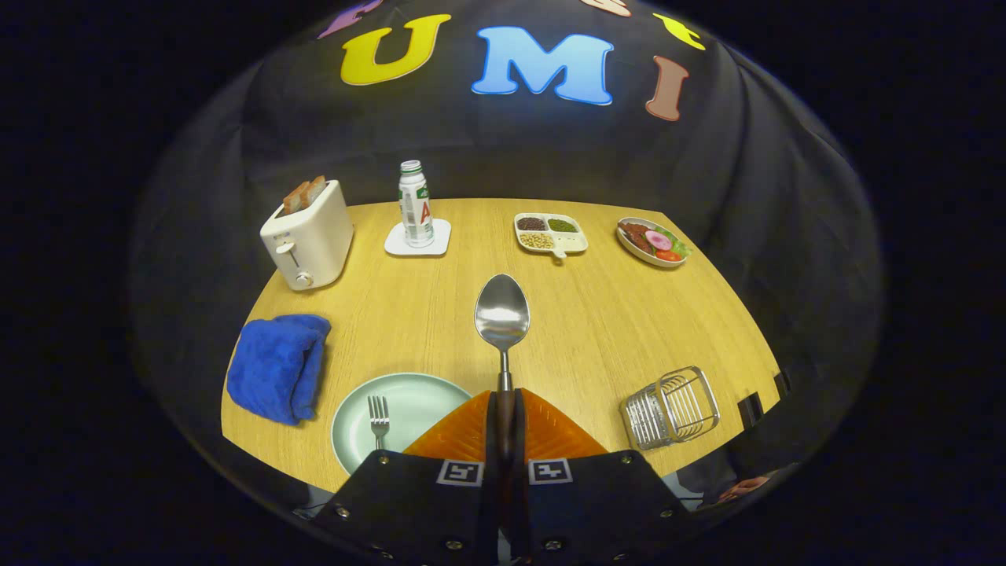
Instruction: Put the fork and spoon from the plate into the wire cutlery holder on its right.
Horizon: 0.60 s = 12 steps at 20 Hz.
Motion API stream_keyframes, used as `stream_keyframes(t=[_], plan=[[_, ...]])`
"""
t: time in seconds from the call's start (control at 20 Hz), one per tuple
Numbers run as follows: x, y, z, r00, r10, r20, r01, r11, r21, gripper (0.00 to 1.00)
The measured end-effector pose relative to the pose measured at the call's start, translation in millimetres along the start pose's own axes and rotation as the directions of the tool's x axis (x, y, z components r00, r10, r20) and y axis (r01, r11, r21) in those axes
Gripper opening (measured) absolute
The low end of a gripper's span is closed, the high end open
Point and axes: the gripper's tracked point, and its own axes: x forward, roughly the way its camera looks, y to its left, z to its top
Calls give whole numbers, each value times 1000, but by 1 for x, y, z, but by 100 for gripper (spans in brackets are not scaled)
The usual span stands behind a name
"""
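My gripper (pixel 503 409) is shut on the dark handle of a metal spoon (pixel 501 314), whose bowl sticks out straight ahead of the fingers, lifted above the wooden table. A pale green plate (pixel 416 397) lies just left of the fingers, and a metal fork (pixel 379 417) rests on it with its tines pointing away from me. The wire cutlery holder (pixel 670 407) stands to the right of the fingers, near the table's right corner, with nothing visible inside it.
A folded blue cloth (pixel 277 365) lies left of the plate. Farther back stand a white toaster (pixel 308 236) with bread, a bottle (pixel 414 204) on a white coaster, a divided dish (pixel 550 233) of beans and a plate of food (pixel 652 242). The table's edge runs close behind the holder.
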Motion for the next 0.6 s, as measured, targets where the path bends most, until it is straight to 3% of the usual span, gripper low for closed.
stream_keyframes(t=[0.6], plan=[[1,-110,-27,979,-195,-63,204,955,216,7]])
